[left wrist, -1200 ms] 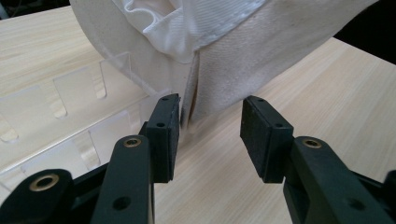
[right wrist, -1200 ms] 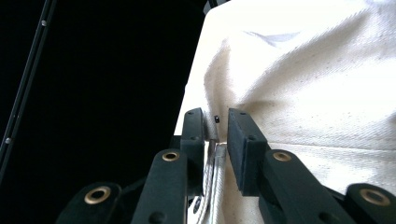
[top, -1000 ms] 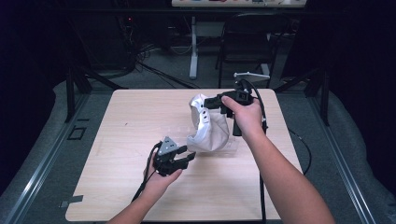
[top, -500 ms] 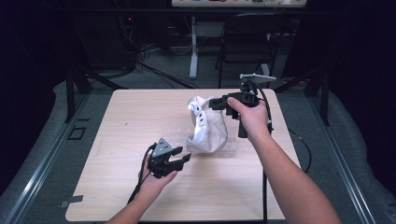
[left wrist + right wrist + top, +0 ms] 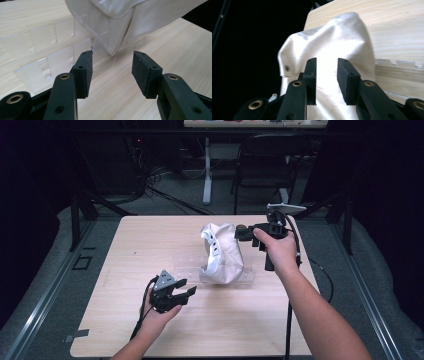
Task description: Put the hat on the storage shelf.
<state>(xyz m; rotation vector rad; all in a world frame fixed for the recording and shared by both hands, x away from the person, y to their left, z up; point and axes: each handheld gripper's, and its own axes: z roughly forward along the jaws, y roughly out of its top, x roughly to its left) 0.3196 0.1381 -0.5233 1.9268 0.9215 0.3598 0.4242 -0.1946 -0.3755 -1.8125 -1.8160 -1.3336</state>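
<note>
White cap [image 5: 222, 251] sat mid-desk between both grippers; right gripper [image 5: 242, 233], jaws just opening and empty, was touching-close, while left gripper [image 5: 186, 293], opening too, stayed short.

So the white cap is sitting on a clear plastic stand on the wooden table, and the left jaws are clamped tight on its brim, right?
Not quite. The white cap does sit on the clear plastic stand on the wooden table, but the left gripper is not clamped on it. In the left gripper view its jaws stand open with nothing between them, short of the cap's edge.
</note>
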